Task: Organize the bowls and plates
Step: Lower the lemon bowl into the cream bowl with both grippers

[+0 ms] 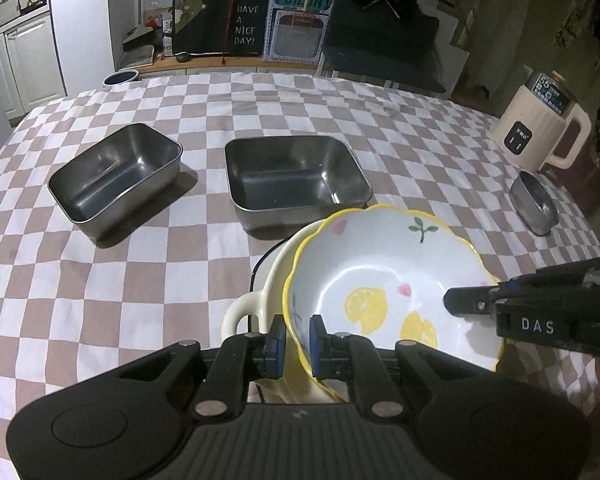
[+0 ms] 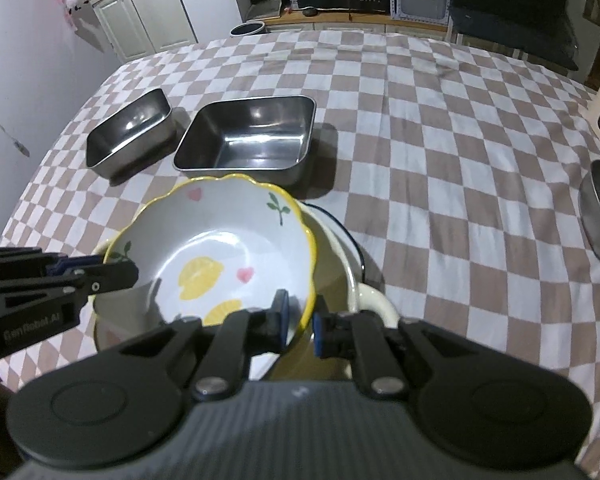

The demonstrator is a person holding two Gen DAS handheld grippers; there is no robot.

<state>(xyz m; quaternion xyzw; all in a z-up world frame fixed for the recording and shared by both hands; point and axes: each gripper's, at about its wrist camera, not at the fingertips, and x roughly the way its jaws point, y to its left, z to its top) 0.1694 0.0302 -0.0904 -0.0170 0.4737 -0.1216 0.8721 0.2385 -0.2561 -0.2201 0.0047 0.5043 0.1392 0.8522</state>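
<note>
One checkered bench (image 1: 140, 280), two steel trays (image 1: 116, 186) (image 1: 296, 180), one cream pot (image 1: 268, 280), one lemon bowl (image 1: 380, 280) tilted over the pot. Left gripper (image 1: 298, 338) and right gripper (image 2: 300, 320) angle down, fingers clamped on opposite rims.

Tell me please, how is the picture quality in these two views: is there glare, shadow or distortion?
Left wrist view: fisheye bends the checkered tablecloth; dim room, glare inside the two steel trays; the lemon bowl is sharp. Right wrist view: same curved edges, soft shadows beside the trays, a bright highlight in the bowl, slightly blurred corners.
</note>
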